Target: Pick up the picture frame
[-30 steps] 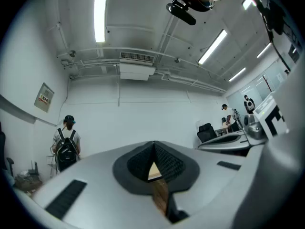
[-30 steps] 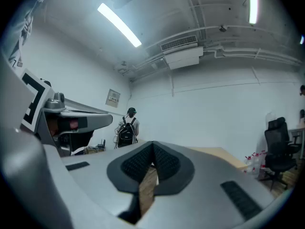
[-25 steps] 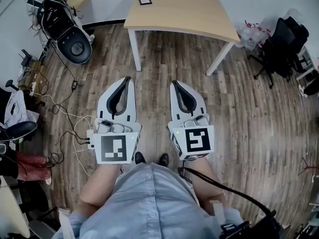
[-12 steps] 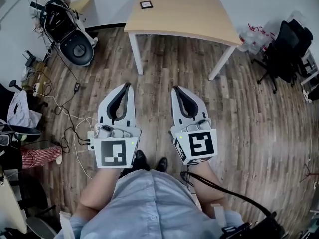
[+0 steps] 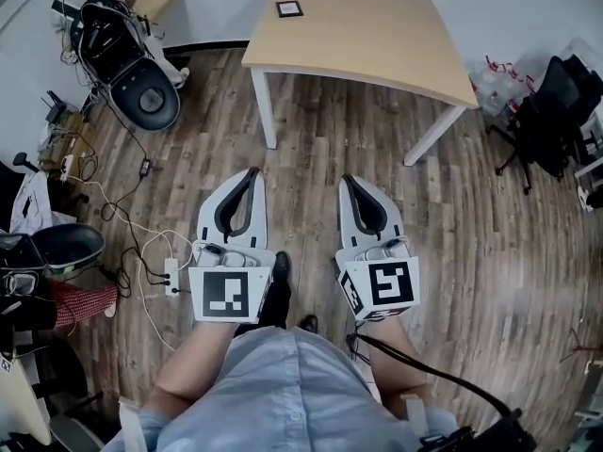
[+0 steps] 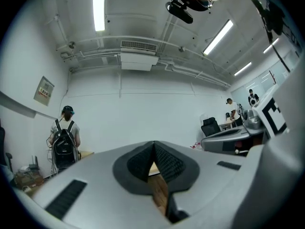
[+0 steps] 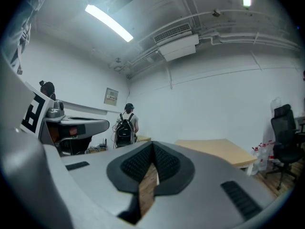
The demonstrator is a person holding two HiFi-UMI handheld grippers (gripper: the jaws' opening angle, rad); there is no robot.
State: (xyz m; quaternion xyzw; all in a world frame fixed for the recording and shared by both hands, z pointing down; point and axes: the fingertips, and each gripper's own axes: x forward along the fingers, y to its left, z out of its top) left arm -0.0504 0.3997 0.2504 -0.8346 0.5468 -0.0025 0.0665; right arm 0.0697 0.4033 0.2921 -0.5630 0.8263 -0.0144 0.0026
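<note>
Small dark-rimmed square picture frame (image 5: 289,8), seemingly flat; left tool (image 5: 252,171) and right tool (image 5: 347,180) closed.

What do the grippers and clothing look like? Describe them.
The left gripper and right gripper are white shells with black ribbed pads, each bearing a black-and-white marker cube. A black cable trails from the right one. The shirt is light blue, buttoned.
</note>
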